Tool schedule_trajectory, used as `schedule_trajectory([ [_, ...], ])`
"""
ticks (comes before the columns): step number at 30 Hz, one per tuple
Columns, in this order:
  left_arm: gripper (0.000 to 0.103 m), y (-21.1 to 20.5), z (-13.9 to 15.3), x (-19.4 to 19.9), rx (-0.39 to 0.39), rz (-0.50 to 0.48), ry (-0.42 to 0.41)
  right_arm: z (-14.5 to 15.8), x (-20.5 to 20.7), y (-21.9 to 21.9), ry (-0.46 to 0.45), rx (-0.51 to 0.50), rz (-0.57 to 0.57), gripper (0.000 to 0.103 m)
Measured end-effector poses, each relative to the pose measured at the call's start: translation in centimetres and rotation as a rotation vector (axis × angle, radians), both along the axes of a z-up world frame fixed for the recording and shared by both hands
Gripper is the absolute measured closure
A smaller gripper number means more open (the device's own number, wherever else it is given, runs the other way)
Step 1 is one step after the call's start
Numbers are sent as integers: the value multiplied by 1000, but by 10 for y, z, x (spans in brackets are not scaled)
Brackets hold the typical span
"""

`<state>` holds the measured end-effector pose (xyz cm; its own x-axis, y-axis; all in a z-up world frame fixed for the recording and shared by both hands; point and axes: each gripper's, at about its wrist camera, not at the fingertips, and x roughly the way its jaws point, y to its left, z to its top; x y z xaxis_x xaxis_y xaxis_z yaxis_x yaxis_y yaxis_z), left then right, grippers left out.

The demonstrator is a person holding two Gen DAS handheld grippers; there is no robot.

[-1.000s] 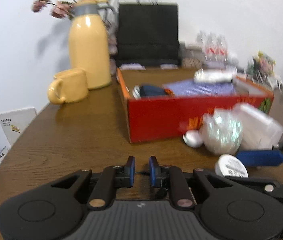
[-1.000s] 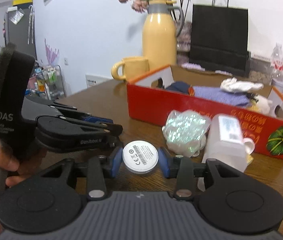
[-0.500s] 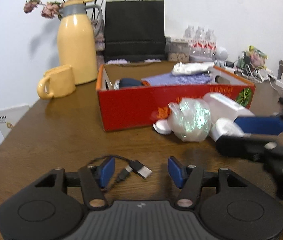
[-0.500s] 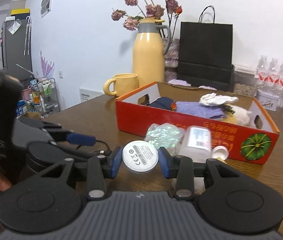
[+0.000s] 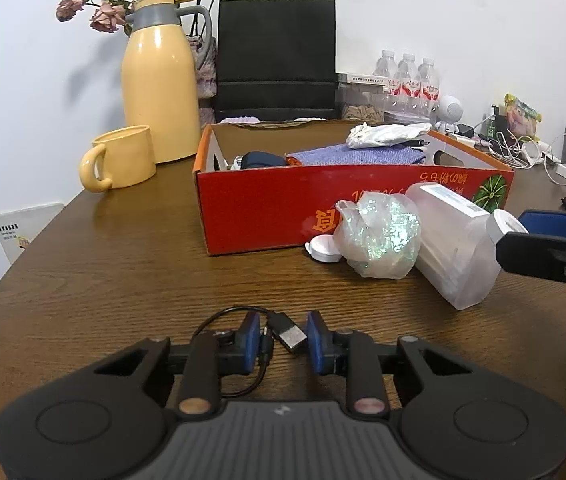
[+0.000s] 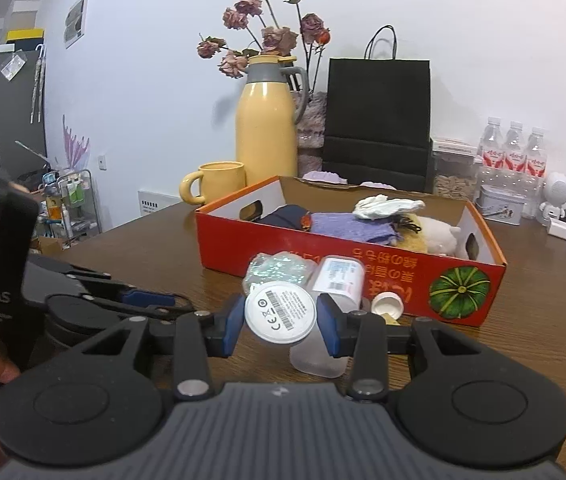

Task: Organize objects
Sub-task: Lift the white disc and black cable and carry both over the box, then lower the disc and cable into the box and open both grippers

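my left claw (image 5: 283,338) is closing on the black cable (image 5: 283,330) on the tabletop (image 5: 123,272). my right claw (image 6: 281,320) holds the white disc (image 6: 280,312). next, both go in the red box (image 6: 363,256).

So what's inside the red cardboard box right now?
Inside the red cardboard box: a dark navy item, a purple knitted cloth, a crumpled white cloth on top, and a cream plush toy. Whatever lies beneath them is covered.

A red box (image 5: 267,208) printed with a green pumpkin (image 6: 459,289) is seen. The jug (image 5: 159,92) and mug (image 5: 121,158) are coloured yellow, the bag (image 5: 277,54) black.
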<state>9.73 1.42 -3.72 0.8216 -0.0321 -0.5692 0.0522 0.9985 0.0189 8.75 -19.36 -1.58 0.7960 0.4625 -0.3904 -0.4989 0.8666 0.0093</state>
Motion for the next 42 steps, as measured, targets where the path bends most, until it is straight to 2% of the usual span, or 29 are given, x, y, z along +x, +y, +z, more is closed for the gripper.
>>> schedule_trajectory([
  [6,79,2,15,-7,-3,6,-51,3,3,-9,-16,6,-27,63],
  [15,79,-7,59,1,-5,-7,-181,17,23,-22,-61,-1,-75,63],
  [23,80,-25,82,44,-11,-12,-242,31,65,-31,-104,-3,-120,63],
  [30,80,-37,88,93,-7,8,-249,37,113,-39,-115,-2,-150,63],
  [42,79,-41,80,167,0,63,-230,26,187,-53,-34,12,-176,63],
])
